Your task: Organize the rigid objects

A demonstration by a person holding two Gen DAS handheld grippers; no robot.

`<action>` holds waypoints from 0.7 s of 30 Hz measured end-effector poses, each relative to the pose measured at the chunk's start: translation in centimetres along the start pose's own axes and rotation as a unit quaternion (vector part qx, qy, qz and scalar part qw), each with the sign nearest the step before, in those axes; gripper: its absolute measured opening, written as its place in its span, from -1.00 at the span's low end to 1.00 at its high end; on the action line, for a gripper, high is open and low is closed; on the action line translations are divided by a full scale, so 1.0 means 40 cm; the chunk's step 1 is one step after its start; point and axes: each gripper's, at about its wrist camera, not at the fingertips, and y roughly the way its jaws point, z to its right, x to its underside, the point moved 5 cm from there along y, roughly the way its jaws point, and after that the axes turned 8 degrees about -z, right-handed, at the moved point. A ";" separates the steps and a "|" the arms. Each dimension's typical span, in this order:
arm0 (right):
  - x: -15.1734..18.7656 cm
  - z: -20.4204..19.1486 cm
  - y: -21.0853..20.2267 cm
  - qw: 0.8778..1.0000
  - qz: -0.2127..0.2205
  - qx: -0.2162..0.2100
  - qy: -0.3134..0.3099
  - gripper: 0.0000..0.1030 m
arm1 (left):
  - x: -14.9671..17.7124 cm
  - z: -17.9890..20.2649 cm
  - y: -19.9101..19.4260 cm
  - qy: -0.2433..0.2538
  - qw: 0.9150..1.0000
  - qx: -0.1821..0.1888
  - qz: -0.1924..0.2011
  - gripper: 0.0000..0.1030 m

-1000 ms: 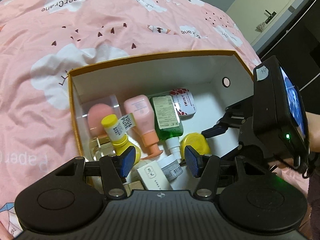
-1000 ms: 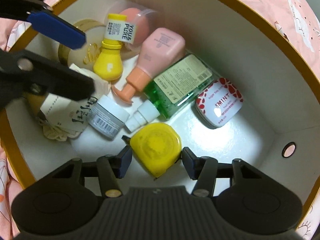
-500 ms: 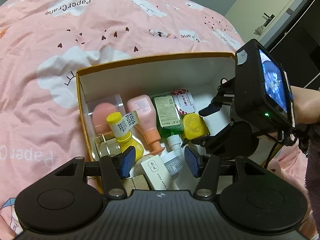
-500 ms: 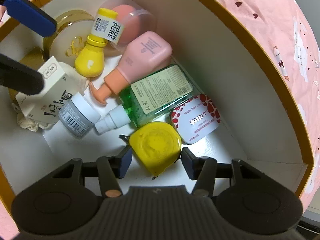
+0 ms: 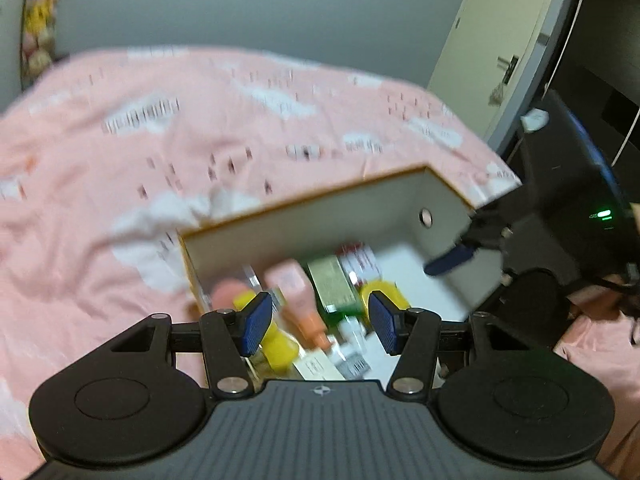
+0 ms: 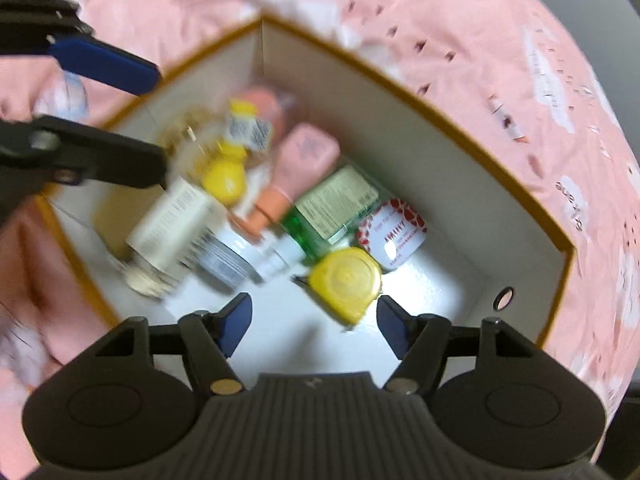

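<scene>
Pink cloud-print bedspread [image 5: 120, 184], grey wall [image 5: 280, 12], possibly a door [image 5: 500, 40].

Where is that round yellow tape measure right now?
The yellow tape measure lies on the floor of the box, low in the right wrist view, touching the red-and-white mint tin and beside the green bottle.

Probably a home bedroom: pink cloud-print duvet [image 5: 120, 184], cream door [image 5: 500, 52], grey wall [image 5: 248, 12].

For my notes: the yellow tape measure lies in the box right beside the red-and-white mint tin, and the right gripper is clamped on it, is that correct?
Not quite. The yellow tape measure does lie in the box beside the mint tin, but the right gripper is open, its jaws just widened and clear of it, as the right wrist view shows.
</scene>
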 end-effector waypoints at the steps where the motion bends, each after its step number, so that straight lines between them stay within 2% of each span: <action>1: 0.004 -0.011 -0.018 1.000 0.015 -0.004 0.015 0.35 | -0.001 0.000 -0.017 0.006 1.000 -0.008 0.013 0.24; 3: 0.012 -0.039 -0.072 0.997 0.051 -0.008 0.051 0.35 | -0.002 0.001 -0.051 0.016 0.999 -0.023 0.038 0.24; 7: 0.029 -0.098 -0.150 0.984 0.132 -0.005 0.117 0.61 | 0.007 0.004 -0.130 0.030 0.995 -0.046 0.088 0.31; 11: 0.054 -0.142 -0.220 0.961 0.206 0.002 0.182 0.61 | 0.027 0.011 -0.196 0.060 0.984 -0.087 0.141 0.43; 16: 0.094 -0.184 -0.247 0.932 0.263 0.034 0.247 0.64 | 0.050 0.004 -0.256 0.067 0.973 -0.118 0.187 0.71; 17: 0.106 -0.196 -0.250 0.924 0.274 0.041 0.262 0.67 | 0.054 0.002 -0.265 0.067 0.970 -0.123 0.196 0.74; 19: 0.128 -0.218 -0.261 0.913 0.288 0.057 0.283 0.88 | 0.064 -0.002 -0.284 0.071 0.964 -0.134 0.218 0.90; 21: 0.153 -0.242 -0.266 0.900 0.306 0.086 0.299 0.94 | 0.072 -0.008 -0.295 0.072 0.959 -0.145 0.232 0.91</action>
